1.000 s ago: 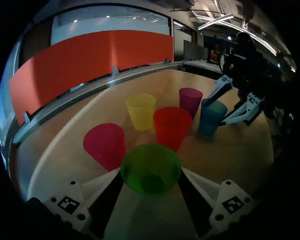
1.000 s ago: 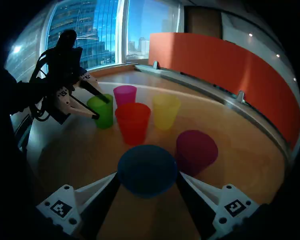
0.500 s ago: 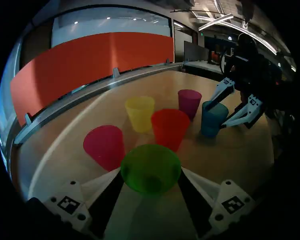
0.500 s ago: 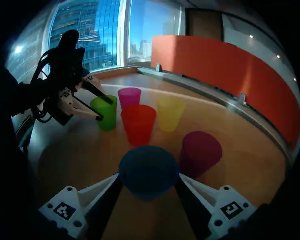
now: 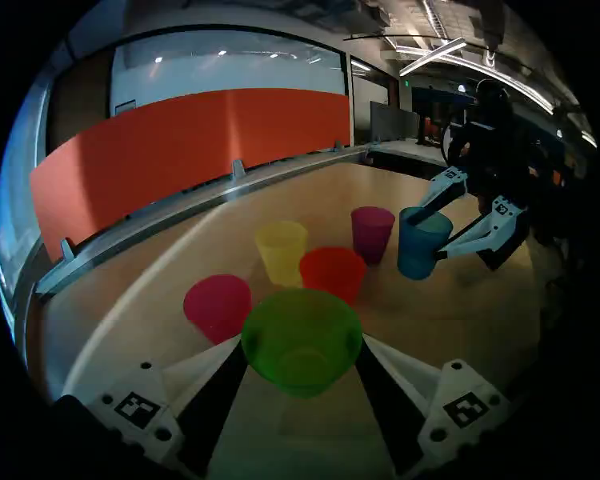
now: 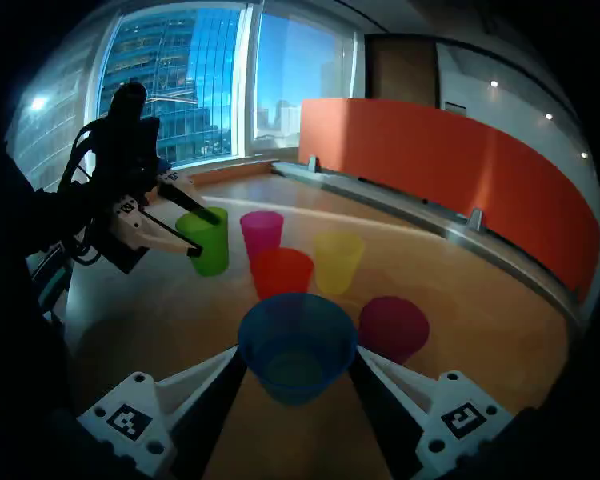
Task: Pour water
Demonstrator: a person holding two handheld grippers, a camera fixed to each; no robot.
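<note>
Six cups total — the left gripper (image 5: pixel 302 346) is clamped on the green cup (image 5: pixel 300 320), the right gripper (image 6: pixel 298 352) on the blue cup (image 6: pixel 298 336), both upright above the table (image 5: pixel 428 304). The other four stand clustered between them: yellow cup (image 5: pixel 281 250), red cup (image 5: pixel 332 272), purple cup (image 5: pixel 372 232), pink cup (image 5: pixel 218 304).

green cup (image 5: pixel 302 348), blue cup (image 6: pixel 298 346), both upright

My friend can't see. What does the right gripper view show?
Right gripper holds a blue cup up close. Left gripper holds a green cup farther off. On the table: red cup, purple cup, yellow cup, pink cup.
</note>
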